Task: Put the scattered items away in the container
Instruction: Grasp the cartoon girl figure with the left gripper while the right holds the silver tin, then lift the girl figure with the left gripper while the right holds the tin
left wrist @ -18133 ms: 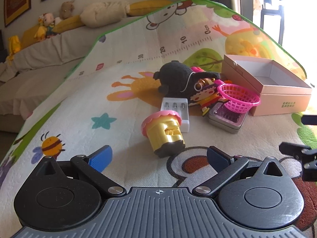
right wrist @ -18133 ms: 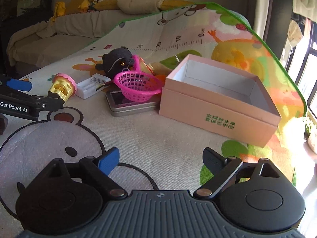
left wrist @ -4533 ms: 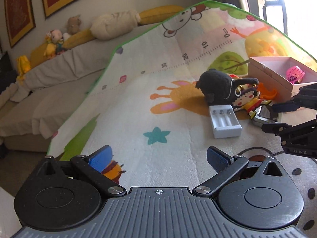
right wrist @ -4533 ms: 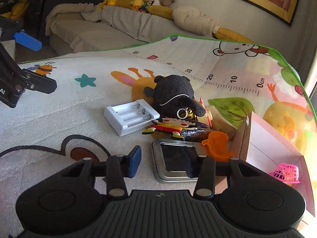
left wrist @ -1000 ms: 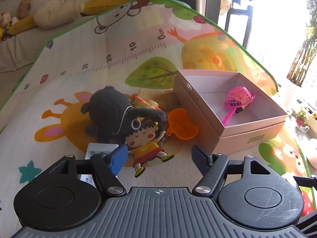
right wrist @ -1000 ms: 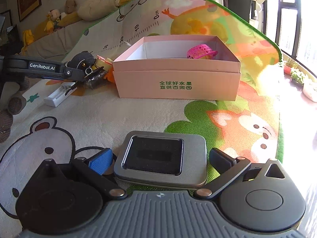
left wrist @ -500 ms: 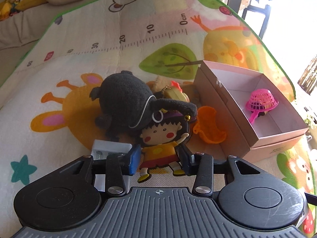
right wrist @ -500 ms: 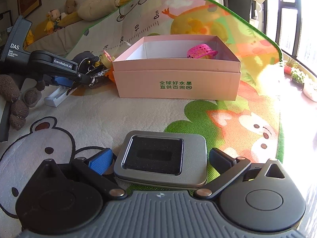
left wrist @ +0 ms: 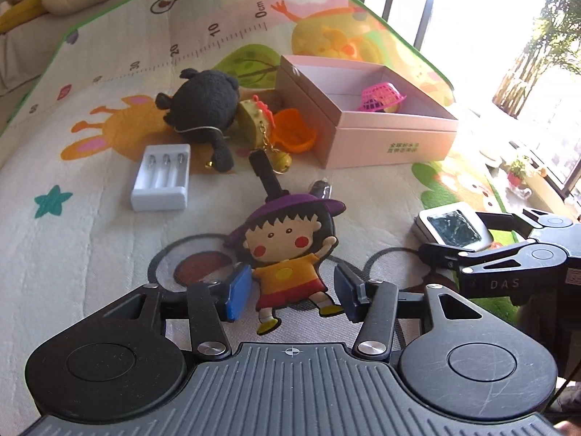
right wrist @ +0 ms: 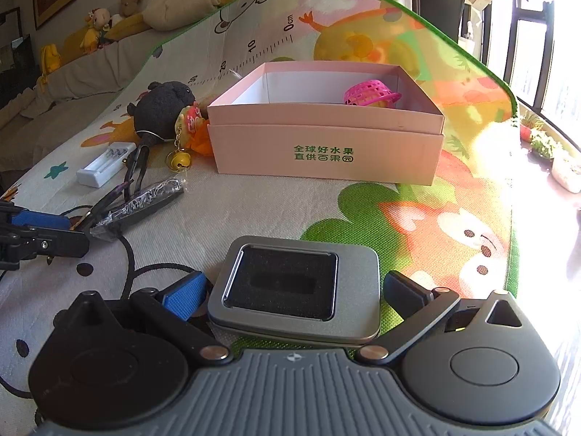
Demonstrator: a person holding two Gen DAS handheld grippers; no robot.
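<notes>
My left gripper point(left wrist: 292, 285) is shut on the flat cartoon girl tag point(left wrist: 287, 250), which it holds low over the mat; the tag's black strap trails toward the pile. My right gripper point(right wrist: 290, 296) is shut on a grey metal tin point(right wrist: 294, 287) with a black foam window, a little in front of the pink box point(right wrist: 326, 145). The tin also shows in the left wrist view point(left wrist: 450, 227). The box point(left wrist: 366, 127) holds a pink toy basket point(right wrist: 370, 94).
On the play mat lie a black plush toy point(left wrist: 207, 105), a white battery charger point(left wrist: 161, 178), an orange toy point(left wrist: 292, 134) and a keychain with a gold bell point(right wrist: 178, 158). A sofa with stuffed toys point(right wrist: 98, 32) runs behind. A bright window is at the right.
My left gripper has pulled back from the pile with the cartoon girl tag shut in it. The right gripper with the tin has stayed still.
</notes>
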